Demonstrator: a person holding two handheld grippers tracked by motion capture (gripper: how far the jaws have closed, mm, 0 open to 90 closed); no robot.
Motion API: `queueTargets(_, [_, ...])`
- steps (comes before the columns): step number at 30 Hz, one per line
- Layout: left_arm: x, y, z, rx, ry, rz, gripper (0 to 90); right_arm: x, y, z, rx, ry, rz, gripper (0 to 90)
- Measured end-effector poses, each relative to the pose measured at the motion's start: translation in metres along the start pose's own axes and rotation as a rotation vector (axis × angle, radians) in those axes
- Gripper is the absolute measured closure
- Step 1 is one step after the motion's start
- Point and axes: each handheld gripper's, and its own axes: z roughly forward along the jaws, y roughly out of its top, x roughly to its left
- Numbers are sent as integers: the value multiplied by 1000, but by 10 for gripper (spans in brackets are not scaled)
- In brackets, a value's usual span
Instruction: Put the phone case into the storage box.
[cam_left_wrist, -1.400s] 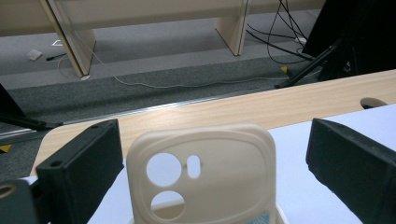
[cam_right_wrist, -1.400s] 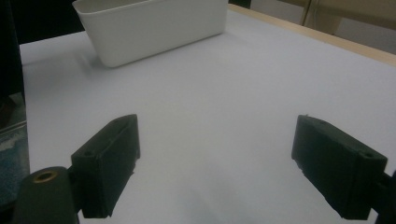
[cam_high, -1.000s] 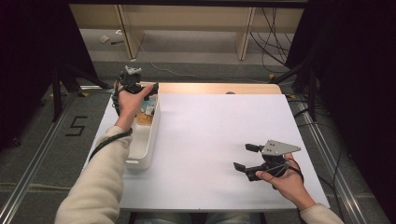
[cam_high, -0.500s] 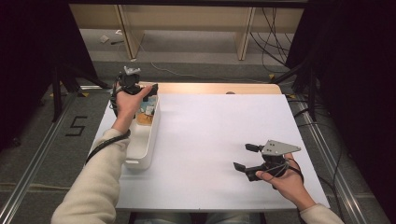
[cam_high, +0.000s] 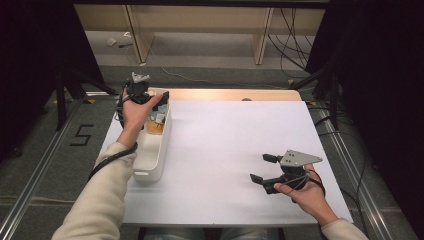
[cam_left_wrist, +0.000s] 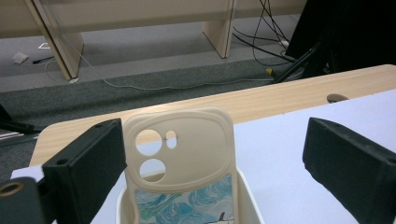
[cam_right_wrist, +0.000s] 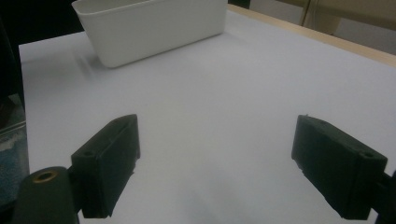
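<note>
A cream phone case with camera cut-outs and a blue swirl print stands upright in the far end of a white bin. My left gripper is open, its jaws wide apart on either side of the case, and the case's left edge is close against the left jaw. In the high view the left gripper hovers over the bin's far end, where small blue and orange items lie. My right gripper is open and holds nothing, low over the white table top at the near right.
The white table top has a bare wooden strip along its far edge. The bin stands along the left side. Beyond the table are wooden legs and cables on a grey floor.
The left hand has barely shifted over the bin's far end. The right gripper has not moved.
</note>
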Motion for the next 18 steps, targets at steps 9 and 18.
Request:
queueTargets(9, [-3, -1, -8, 0, -16, 10, 57, 0, 0, 0, 1, 1, -2, 163])
queueTargets(18, [-7, -2, -16, -12, -31, 24, 60, 0, 0, 0, 0, 0, -2, 163])
